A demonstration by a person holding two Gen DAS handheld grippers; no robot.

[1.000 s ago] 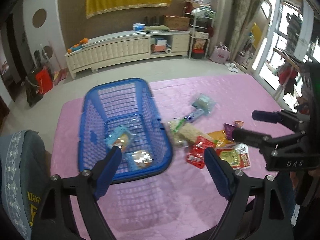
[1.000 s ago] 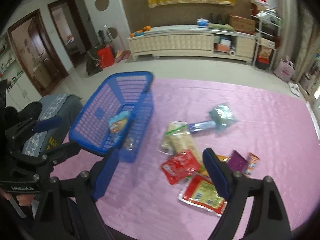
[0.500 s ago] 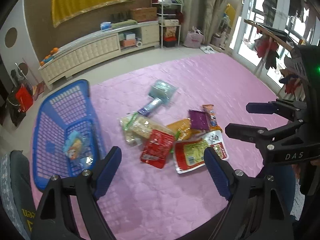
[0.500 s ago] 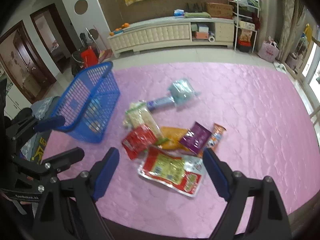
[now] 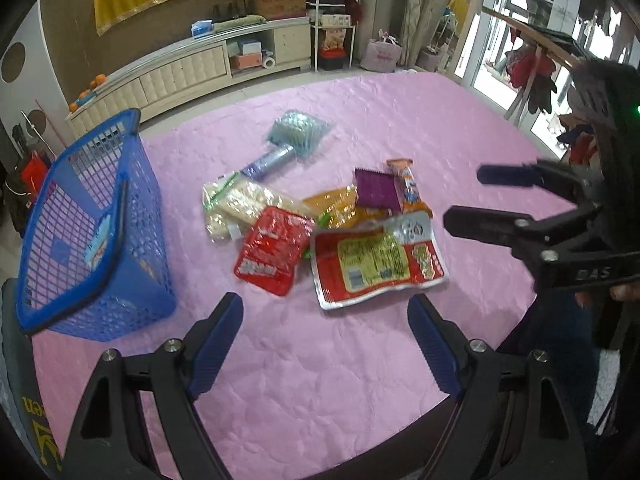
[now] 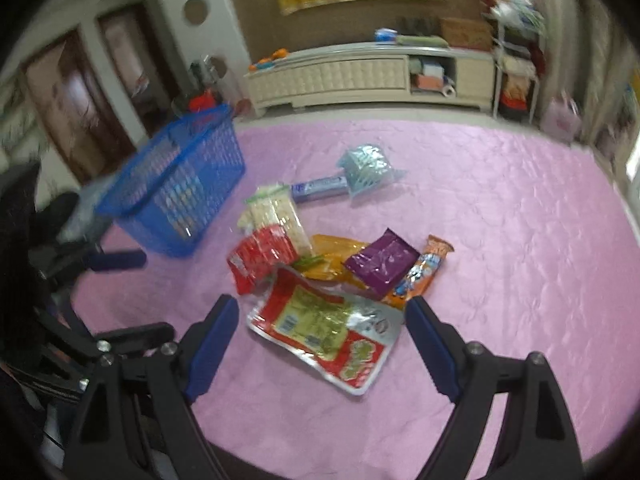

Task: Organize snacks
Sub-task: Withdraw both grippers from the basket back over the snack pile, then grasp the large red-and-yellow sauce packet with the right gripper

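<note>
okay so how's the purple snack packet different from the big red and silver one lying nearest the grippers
The purple packet is small, plain and dark; the red and silver packet is much larger, with a yellow-green label and a silver border. The purple packet rests partly on an orange-yellow bag, farther from the grippers; the red and silver packet lies mostly flat on the pink cloth at the near edge of the pile. Both are shiny, sealed, and outside the blue basket.

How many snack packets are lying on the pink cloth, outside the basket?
8: teal bag and blue tube farthest; cracker bag, red pack, yellow pack, purple pack, orange bar in the middle pile; large red pouch nearest. More may hide beneath the pile.
</note>
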